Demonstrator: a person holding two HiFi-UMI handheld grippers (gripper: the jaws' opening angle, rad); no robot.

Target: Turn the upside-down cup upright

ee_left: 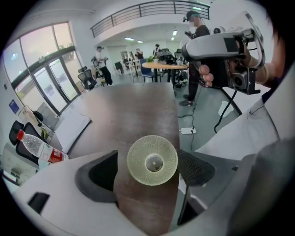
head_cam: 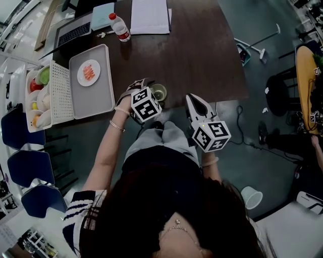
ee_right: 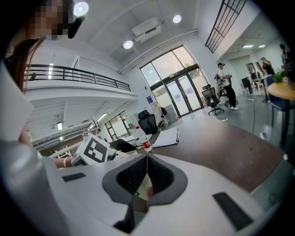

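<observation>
A pale green, see-through cup (head_cam: 158, 92) stands on the dark brown table (head_cam: 202, 50) close to its near edge. In the left gripper view the cup (ee_left: 152, 160) shows a round dotted face with a small centre circle. My left gripper (head_cam: 149, 98) points steeply down over it, open, with one jaw on each side of the cup (ee_left: 148, 162); the right pad is close to the rim, the left pad apart. My right gripper (head_cam: 191, 97) hovers beside the table edge, right of the cup, shut with nothing in it (ee_right: 146, 156).
A grey tray (head_cam: 103, 95) with a small plate lies at the left, with a rack of bowls (head_cam: 40, 98) beyond it. A water bottle (head_cam: 120, 26), a laptop (head_cam: 73, 33) and papers (head_cam: 149, 15) sit at the far side. A paper cup (head_cam: 251, 196) lies on the floor.
</observation>
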